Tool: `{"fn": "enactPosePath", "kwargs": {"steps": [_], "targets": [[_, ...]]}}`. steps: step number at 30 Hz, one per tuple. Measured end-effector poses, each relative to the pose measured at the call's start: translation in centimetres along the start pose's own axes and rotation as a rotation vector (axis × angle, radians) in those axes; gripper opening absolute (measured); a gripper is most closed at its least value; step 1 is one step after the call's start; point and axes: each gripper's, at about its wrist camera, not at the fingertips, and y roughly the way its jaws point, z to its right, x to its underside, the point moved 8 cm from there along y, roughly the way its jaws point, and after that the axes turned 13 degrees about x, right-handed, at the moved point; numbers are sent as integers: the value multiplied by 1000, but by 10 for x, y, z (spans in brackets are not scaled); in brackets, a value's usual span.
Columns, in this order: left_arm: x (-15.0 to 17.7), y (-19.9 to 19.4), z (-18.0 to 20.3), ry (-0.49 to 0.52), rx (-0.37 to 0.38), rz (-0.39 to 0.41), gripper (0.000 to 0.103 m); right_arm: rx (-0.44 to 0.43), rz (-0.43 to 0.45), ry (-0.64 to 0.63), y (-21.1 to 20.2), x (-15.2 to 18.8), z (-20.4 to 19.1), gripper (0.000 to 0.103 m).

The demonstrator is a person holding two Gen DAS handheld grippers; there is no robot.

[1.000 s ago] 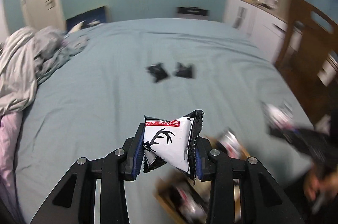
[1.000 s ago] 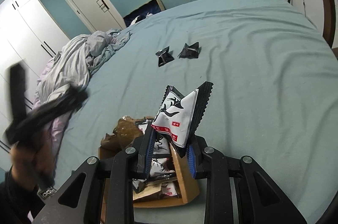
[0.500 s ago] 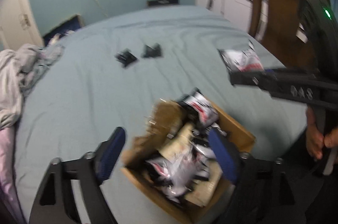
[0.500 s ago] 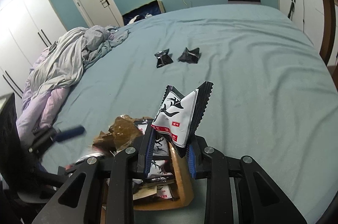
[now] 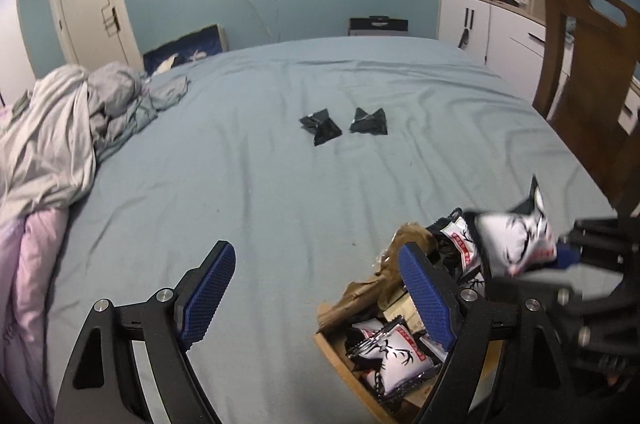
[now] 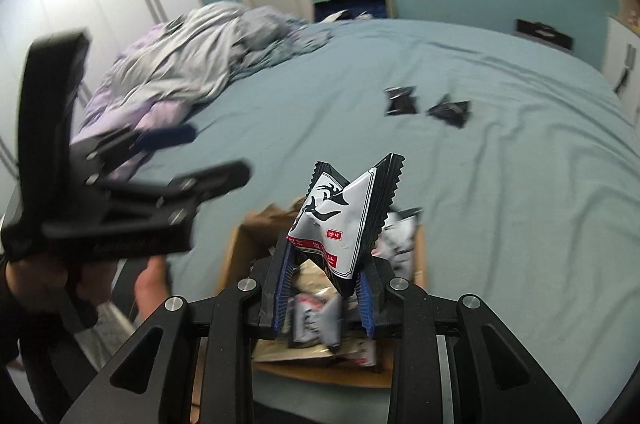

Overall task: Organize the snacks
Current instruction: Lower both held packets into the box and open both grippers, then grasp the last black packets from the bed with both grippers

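The right gripper (image 6: 322,298) is clamped on a white and black snack packet (image 6: 346,220) and holds it just above the wooden box (image 6: 419,256), probably so it can drop in with the other packets (image 5: 390,358) already there. The left gripper (image 5: 316,294) has its jaws wide apart and holds nothing; it points toward the two black packets (image 5: 344,126) that lie well apart from the box on the blue bed (image 5: 280,192), likely the next to collect
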Motion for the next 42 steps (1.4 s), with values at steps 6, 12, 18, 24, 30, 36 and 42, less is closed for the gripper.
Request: {"fn": "enactPosePath", "kwargs": {"steps": [6,12,18,24,30,36,42], "targets": [[5,7,-4,-50,31,-27,85,-2,-66,32,8,-4,9,34],[5,5,6,5,16,-23,85,6,-7,129,-3,-20,26,72],[6,6,13,21,29,-29,85,59,37,194,-10,-16,40,72],[6,6,14,10,44,-32,85,99,52,231,-15,-14,43,72],[6,7,15,-8,70,-38,85,120,28,255,-12,-14,47,72],[9,10,18,-43,120,-61,85,151,27,260,-11,-26,56,72],[7,15,16,-72,135,-70,85,192,21,235,1,-38,73,72]]}}
